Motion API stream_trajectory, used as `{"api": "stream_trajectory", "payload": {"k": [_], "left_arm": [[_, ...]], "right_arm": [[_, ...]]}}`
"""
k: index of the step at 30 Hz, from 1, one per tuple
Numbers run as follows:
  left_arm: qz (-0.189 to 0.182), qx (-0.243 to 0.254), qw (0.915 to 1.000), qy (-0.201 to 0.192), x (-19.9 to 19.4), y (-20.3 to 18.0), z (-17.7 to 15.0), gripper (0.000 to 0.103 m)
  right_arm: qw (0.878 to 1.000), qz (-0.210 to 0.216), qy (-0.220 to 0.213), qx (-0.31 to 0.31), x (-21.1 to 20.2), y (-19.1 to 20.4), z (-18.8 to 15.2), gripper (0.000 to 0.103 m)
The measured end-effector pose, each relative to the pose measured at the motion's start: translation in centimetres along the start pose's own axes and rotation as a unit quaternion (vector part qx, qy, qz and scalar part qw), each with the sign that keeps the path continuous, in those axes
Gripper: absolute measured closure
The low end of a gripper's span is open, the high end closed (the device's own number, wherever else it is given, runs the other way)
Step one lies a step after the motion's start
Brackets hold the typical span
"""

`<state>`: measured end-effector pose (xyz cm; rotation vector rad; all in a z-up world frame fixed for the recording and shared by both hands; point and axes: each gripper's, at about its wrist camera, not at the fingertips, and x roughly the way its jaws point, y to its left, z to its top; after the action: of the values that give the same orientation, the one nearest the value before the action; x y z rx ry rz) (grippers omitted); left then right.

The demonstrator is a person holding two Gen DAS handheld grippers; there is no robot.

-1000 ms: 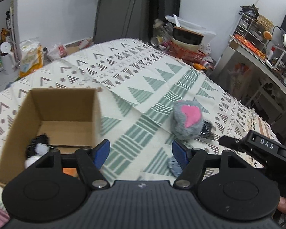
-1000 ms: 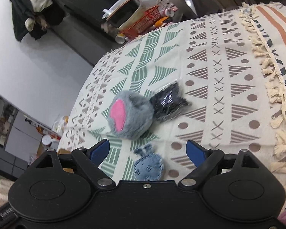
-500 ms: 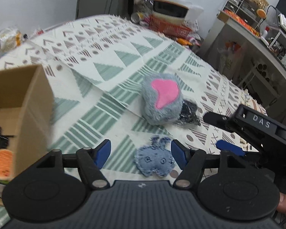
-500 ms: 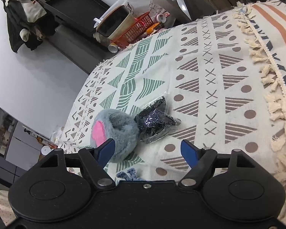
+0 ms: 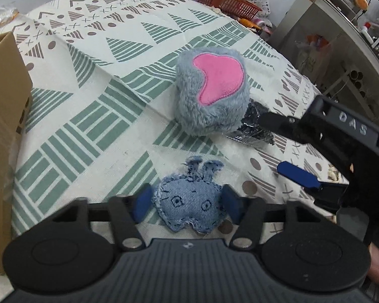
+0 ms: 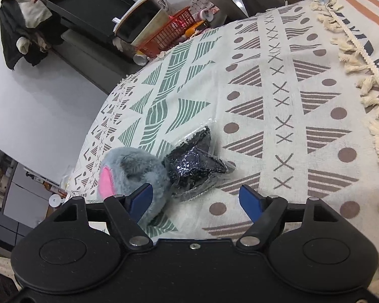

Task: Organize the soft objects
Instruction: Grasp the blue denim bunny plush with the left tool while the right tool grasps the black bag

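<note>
Left tongs (image 5: pixel 187 205) spread, blue pads either side of the denim toy (image 5: pixel 188 208) — pads close to its edges, can't tell if touching; not clenched. Denim toy lies flat on the patterned cloth (image 5: pixel 93 116), two little ears pointing away from the camera. Cloth covers a bed or a bench, can't tell which.

Grey plush (image 5: pixel 211 89) with pink patch sits on the cloth beyond the denim toy, well apart from it. Black glitter pouch (image 6: pixel 195 165) in clear wrap lies touching the plush on its right side.

Right tongs (image 6: pixel 197 199) released, nothing between the pads. Left pad is right up against the plush, right pad over bare cloth; pouch sits just ahead between them. From the left view the right tongs come in from the right, upper finger over the pouch.

Cardboard box (image 5: pixel 5 116) stands at the left edge of the cloth, well apart from the toys; contents barely in view. Red basket (image 5: pixel 227 0) and clutter past the far edge.
</note>
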<state>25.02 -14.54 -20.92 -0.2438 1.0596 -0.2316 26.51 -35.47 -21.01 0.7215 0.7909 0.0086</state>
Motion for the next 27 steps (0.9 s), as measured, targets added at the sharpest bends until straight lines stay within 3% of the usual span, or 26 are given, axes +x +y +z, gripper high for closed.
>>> {"api": "stream_trajectory", "payload": {"k": [2,5,19,22,24,27], "left_arm": [[0.003,0.012,0.9999,-0.002,0.1,-0.3,0.0,0.062],[-0.007,-0.001,1.0,-0.007,0.0,0.2,0.1,0.067],[0.006,-0.018,0.9989,-0.043,-2.9,1.5,0.2,0.067],[0.012,-0.027,0.9984,-0.049,-3.9,1.9,0.2,0.067],[0.016,-0.03,0.9979,-0.055,-4.8,2.0,0.2,0.067],[0.018,-0.033,0.9969,-0.069,-6.5,2.3,0.0,0.067]], "right_arm": [[1.0,-0.003,-0.003,-0.006,0.3,0.1,0.2,0.028],[1.0,-0.006,-0.009,-0.013,0.7,0.2,0.5,0.028],[0.998,-0.036,-0.024,-0.036,3.0,0.8,1.5,0.028],[0.997,-0.045,-0.021,-0.052,3.7,1.1,1.6,0.042],[0.997,-0.042,-0.018,-0.06,3.7,1.2,1.4,0.058],[0.998,-0.043,-0.015,-0.052,2.7,1.0,1.0,0.068]]}}
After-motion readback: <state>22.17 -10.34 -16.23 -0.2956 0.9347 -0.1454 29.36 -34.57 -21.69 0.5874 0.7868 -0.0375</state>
